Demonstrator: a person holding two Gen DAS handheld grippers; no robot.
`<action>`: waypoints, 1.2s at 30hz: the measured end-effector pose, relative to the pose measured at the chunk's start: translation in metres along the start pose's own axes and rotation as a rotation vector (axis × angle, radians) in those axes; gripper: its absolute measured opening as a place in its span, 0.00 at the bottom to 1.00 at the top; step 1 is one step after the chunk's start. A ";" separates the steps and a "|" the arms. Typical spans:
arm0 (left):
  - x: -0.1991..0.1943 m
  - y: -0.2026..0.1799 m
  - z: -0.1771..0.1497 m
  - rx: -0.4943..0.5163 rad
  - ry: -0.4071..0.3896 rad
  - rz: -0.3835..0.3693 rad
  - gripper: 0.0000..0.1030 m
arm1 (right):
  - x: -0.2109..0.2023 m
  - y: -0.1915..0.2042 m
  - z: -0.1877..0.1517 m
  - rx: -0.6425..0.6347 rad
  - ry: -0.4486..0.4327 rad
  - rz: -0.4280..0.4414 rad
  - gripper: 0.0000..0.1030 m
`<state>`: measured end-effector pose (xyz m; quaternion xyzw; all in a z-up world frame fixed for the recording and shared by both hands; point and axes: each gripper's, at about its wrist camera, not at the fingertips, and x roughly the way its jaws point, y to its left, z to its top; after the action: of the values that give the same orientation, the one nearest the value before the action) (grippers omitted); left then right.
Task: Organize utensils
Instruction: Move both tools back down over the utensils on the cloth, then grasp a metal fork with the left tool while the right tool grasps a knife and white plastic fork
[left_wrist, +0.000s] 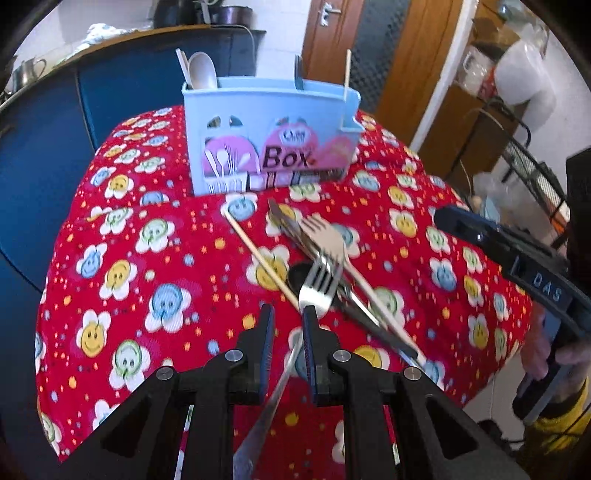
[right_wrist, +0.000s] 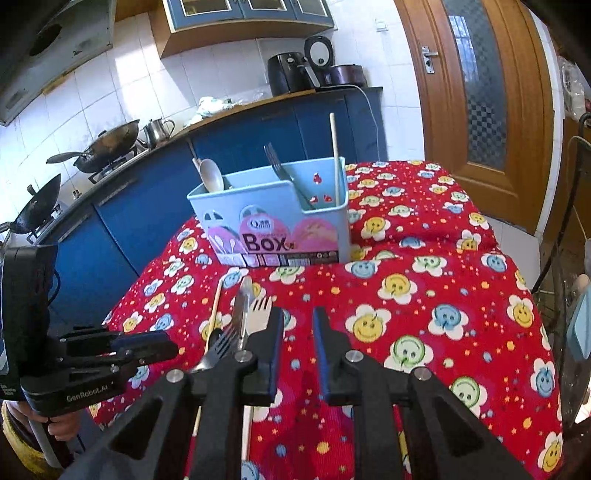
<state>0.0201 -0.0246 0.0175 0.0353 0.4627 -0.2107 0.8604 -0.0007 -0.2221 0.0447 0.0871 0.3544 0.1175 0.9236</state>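
Observation:
A light blue utensil box (left_wrist: 269, 140) stands at the far side of the red flowered tablecloth (left_wrist: 147, 258); it holds a pale spoon (left_wrist: 202, 70), a fork (right_wrist: 275, 162) and a chopstick (right_wrist: 335, 158). On the cloth lie a metal fork (left_wrist: 317, 286), a beige plastic fork (left_wrist: 325, 236), a knife (left_wrist: 286, 221), a chopstick (left_wrist: 258, 254) and a dark spoon (left_wrist: 299, 275). My left gripper (left_wrist: 288, 314) is open, its fingers either side of the metal fork's handle. My right gripper (right_wrist: 298, 319) is open and empty above the cloth, right of the pile.
A blue kitchen counter (right_wrist: 221, 147) with woks (right_wrist: 107, 144) and appliances runs behind the table. A wooden door (right_wrist: 480, 92) is at the back right. A wire rack (left_wrist: 532, 170) stands right of the table.

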 end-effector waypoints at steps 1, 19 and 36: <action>0.000 -0.001 -0.003 0.012 0.008 0.001 0.14 | -0.001 0.000 -0.002 0.000 0.003 0.001 0.19; 0.023 -0.011 -0.005 0.098 0.138 0.012 0.15 | -0.006 -0.008 -0.018 0.032 0.033 0.002 0.22; 0.018 0.016 -0.004 -0.059 0.022 -0.025 0.03 | 0.002 -0.010 -0.023 0.043 0.063 0.019 0.23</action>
<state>0.0318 -0.0153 -0.0010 0.0063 0.4784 -0.2074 0.8533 -0.0131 -0.2297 0.0239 0.1065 0.3850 0.1215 0.9087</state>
